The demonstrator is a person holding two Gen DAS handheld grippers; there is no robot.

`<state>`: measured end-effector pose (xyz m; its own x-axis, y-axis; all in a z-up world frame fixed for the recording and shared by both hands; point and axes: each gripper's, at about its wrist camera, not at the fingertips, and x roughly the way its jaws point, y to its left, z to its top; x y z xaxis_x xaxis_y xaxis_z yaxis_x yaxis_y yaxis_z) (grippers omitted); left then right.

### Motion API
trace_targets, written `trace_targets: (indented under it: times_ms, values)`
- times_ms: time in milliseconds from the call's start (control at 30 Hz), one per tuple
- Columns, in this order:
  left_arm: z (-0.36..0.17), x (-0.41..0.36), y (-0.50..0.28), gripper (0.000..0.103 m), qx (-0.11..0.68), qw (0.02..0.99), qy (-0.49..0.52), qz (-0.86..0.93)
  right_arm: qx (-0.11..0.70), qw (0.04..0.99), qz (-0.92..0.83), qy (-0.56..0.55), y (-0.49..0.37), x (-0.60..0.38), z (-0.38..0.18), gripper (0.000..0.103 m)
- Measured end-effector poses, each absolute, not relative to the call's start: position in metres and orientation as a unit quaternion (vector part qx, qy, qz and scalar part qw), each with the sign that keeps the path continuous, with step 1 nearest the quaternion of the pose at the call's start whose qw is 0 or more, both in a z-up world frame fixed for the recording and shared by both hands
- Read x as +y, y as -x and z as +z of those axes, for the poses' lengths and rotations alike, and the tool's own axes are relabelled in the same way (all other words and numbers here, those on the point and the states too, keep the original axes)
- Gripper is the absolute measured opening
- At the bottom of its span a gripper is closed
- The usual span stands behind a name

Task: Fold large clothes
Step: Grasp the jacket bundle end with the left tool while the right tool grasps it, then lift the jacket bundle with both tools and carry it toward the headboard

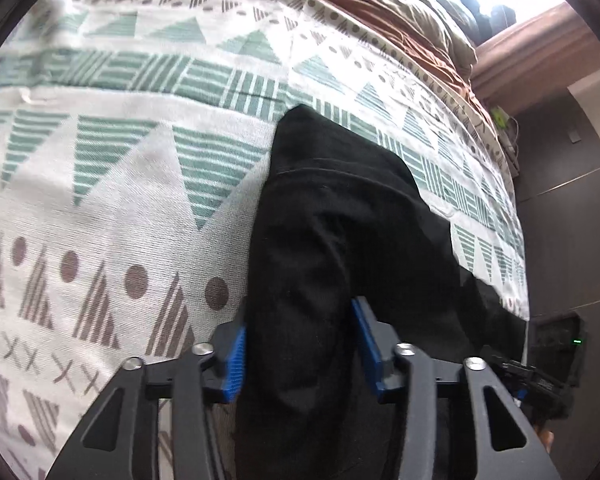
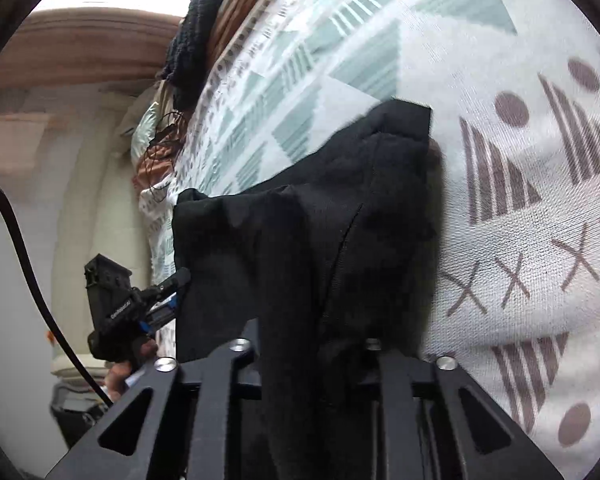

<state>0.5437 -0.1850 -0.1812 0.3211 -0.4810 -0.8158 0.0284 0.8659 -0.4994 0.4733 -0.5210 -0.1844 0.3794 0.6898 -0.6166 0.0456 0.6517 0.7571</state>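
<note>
In the left wrist view, the left gripper [image 1: 300, 350] sits at the bottom centre of the frame, its blue pads [image 1: 236, 364] standing apart with the black garment [image 1: 340, 240] bunched between them. The gap looks wide, so I cannot tell whether the jaws are pinching the cloth or merely straddling it. The garment runs from the bottom centre up to mid-frame, lying on the patterned bedspread [image 1: 120, 160], with the brown and olive bedding [image 1: 400, 20] piled at the upper right. If the hold is as loose as it looks, the fabric could slide out during a lift and the fold would collapse.

In the right wrist view, the right gripper [image 2: 308, 356] points up from the bottom centre, and the garment drapes over its fingers, hiding them (so its jaw state cannot be told). The cloth hangs in thick uneven layers against the bedspread at mid-frame. At the lower left the other gripper, held in a hand [image 2: 120, 372], reaches the garment's left edge, tilted up and rightward. Uneven tension between the two could twist the cloth.
</note>
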Motion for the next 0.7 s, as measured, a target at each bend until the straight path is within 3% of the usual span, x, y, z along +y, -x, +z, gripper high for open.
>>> trace_targets:
  times_ms: [233,700]
  values:
    - [-0.137,-0.174,-0.516,0.031,0.514,0.811,0.205,-0.188,0.46,0.799,0.23,-0.31,-0.444,-0.493,-0.115,0.013]
    - [-0.02,-0.126,-0.438,0.027,0.4,0.858,0.232,-0.224,0.362,0.852,0.291,-0.242,-0.353,-0.414,0.018,0.013]
